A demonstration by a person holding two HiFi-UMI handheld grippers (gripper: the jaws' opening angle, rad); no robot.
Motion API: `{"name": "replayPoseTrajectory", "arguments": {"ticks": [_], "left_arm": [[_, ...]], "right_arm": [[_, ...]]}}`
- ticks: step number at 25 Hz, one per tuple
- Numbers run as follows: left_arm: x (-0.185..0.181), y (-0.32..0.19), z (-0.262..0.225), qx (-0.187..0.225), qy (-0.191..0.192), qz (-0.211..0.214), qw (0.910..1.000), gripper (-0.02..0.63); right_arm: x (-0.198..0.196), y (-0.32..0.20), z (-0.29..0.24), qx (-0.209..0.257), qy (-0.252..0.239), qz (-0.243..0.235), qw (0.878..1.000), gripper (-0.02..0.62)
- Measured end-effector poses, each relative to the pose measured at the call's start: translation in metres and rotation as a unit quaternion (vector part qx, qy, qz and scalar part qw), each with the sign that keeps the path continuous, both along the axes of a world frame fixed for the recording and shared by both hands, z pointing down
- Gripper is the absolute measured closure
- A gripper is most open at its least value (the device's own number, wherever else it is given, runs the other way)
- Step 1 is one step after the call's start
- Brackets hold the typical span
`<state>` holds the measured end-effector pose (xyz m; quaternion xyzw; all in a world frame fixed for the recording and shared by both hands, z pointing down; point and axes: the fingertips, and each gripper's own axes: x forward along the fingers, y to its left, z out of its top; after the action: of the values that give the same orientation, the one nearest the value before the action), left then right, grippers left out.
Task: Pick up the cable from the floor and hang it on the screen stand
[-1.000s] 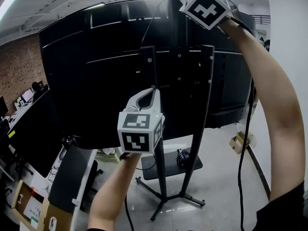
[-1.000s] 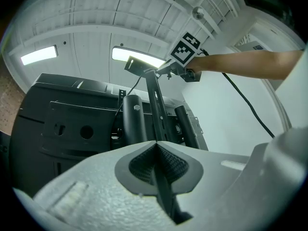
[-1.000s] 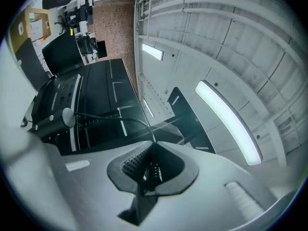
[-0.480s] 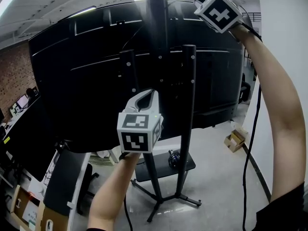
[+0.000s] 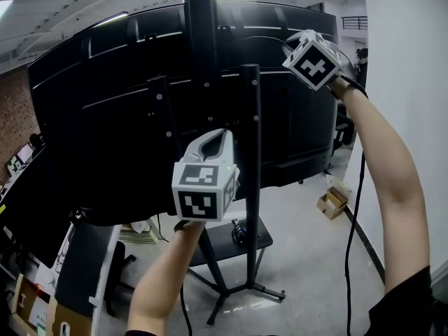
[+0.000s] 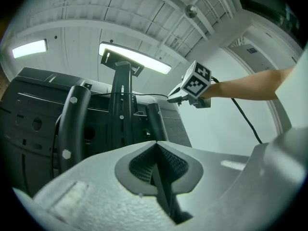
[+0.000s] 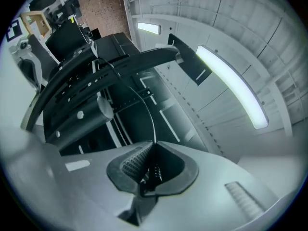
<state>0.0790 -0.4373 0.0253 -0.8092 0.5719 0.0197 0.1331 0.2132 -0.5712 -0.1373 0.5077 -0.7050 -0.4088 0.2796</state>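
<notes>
A thin black cable (image 7: 150, 115) runs out of my right gripper (image 7: 153, 144), which is shut on it, and curves over toward the black screen stand (image 7: 79, 117). In the head view the right gripper (image 5: 287, 47) is held high beside the screen's upper right, and the cable (image 5: 355, 208) hangs down along the forearm toward the floor. The stand's upright posts (image 5: 252, 152) rise behind the big dark screen (image 5: 105, 131). My left gripper (image 5: 224, 133) points up in front of the stand, shut with nothing in it (image 6: 155, 146). From there the right gripper (image 6: 176, 96) and the cable (image 6: 243, 120) show.
A small cardboard box (image 5: 329, 202) lies on the floor at the right. The stand's base shelf (image 5: 260, 238) holds a dark bundle. Desks with boxes stand at the lower left (image 5: 42, 292). A white wall (image 5: 406, 82) runs close along the right.
My right gripper has come down from above the screen's top to its upper right side, with the cable still in it. The stand has shifted left in view. The left gripper has stayed put.
</notes>
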Motion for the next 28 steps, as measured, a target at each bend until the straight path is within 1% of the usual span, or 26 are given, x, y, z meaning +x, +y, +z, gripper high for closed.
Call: {"name": "replayPoseTrajectory", "arguments": {"ticks": [6,10,13,16,18,20,24,28], "left_arm": [[0.024,-0.006,0.004,-0.001,0.001,0.011,0.9999,0.609],[0.031,-0.011,0.009,-0.004,0.006,0.011,0.9999,0.609],[0.035,-0.013,0.014,-0.006,0.006,0.013,0.9999,0.609],[0.037,-0.016,0.017,-0.006,0.008,0.014,0.9999,0.609],[0.038,-0.017,0.019,-0.01,0.01,0.015,0.9998,0.609],[0.04,-0.017,0.02,-0.011,0.012,0.017,0.9997,0.609],[0.043,-0.017,0.022,-0.01,0.01,0.02,0.9997,0.609],[0.042,-0.018,0.023,-0.013,0.009,0.022,0.9996,0.609]], "right_arm": [[0.001,-0.017,0.056,-0.056,0.004,-0.022,0.998,0.566],[0.003,-0.024,0.073,-0.069,0.0,-0.024,0.997,0.566],[-0.002,-0.028,0.088,-0.08,-0.004,-0.037,0.996,0.566],[-0.003,-0.025,0.097,-0.09,-0.03,-0.041,0.995,0.566],[-0.01,-0.025,0.105,-0.098,-0.04,-0.055,0.993,0.566],[-0.016,-0.028,0.11,-0.095,-0.056,-0.066,0.992,0.566],[-0.022,-0.028,0.12,-0.1,-0.114,-0.074,0.986,0.566],[-0.029,-0.023,0.126,-0.107,-0.192,-0.095,0.971,0.566]]}}
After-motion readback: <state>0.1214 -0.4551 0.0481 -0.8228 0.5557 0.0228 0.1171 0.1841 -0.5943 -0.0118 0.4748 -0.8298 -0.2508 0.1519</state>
